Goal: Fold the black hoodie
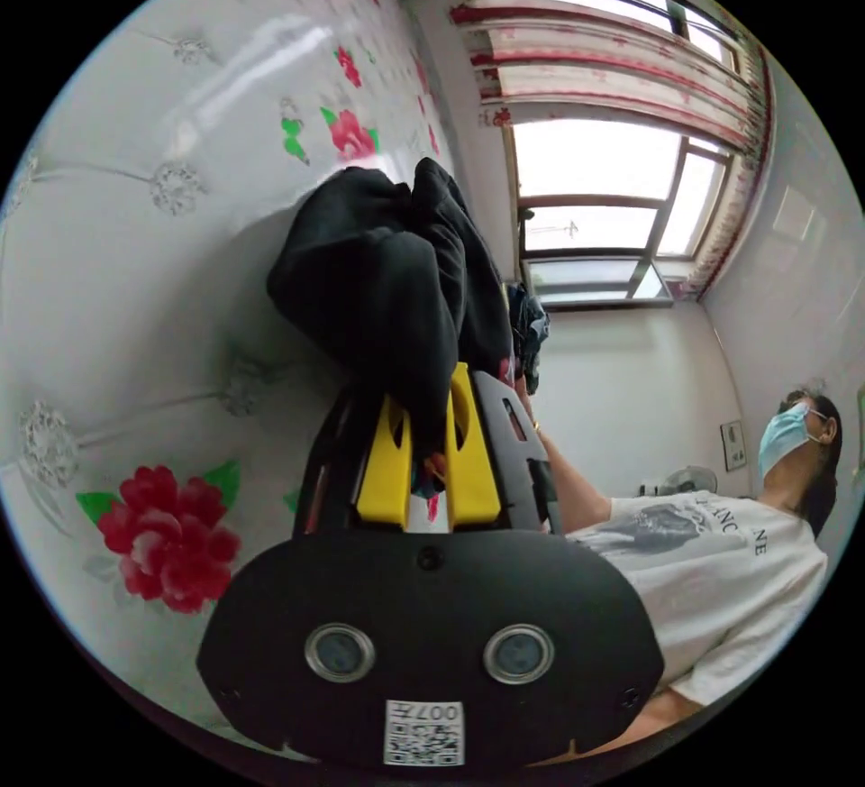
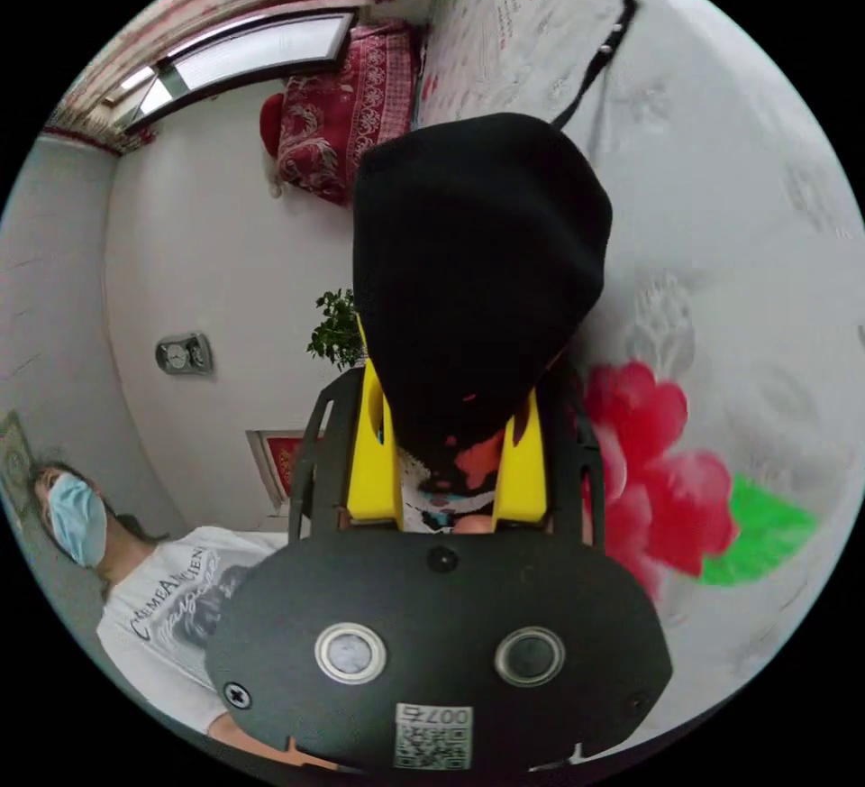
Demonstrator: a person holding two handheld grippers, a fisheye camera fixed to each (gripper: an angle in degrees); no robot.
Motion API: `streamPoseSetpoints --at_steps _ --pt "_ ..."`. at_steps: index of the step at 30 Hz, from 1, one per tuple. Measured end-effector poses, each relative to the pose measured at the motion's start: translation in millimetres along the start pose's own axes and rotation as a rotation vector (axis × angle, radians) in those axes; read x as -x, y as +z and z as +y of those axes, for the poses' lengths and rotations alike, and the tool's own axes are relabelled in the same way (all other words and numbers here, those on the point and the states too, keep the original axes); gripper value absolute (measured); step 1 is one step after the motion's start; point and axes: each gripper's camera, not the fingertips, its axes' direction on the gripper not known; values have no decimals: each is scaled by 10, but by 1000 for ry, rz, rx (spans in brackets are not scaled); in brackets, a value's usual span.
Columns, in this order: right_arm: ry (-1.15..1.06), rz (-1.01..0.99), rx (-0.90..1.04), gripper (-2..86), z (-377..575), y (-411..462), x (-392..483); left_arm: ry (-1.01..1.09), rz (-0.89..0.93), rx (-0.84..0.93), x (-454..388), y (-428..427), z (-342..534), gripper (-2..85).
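Note:
The black hoodie (image 1: 387, 282) is bunched up over a white bedsheet printed with red flowers. In the left gripper view my left gripper (image 1: 428, 413) has its yellow jaws closed on a fold of that fabric, which hangs in a thick lump past the tips. In the right gripper view the black hoodie (image 2: 478, 273) drapes over my right gripper (image 2: 448, 408), whose yellow jaws clamp another fold; a printed patch of the garment shows between them. A black drawstring (image 2: 599, 61) trails across the sheet.
The flowered bedsheet (image 1: 162, 300) spreads under both views. A person in a white T-shirt (image 1: 721, 562) stands close behind the grippers. A window with red-striped curtains (image 1: 613, 102), a red patterned quilt (image 2: 338, 120) and a potted plant (image 2: 338, 332) are at the walls.

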Motion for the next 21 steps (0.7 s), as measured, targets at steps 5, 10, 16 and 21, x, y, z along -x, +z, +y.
streamPoseSetpoints --at_steps 5,10,16,21 --pt "116 -109 -174 124 1416 -559 -145 70 40 207 -120 145 411 51" --pt "172 -88 -357 119 2525 -1101 22 153 102 419 -361 719 734 50" --pt "54 -115 -615 116 3318 -1914 446 352 235 550 -1085 1623 726 49" --pt "-103 -106 -821 116 3823 -2985 875 564 301 677 -2246 2853 775 48"
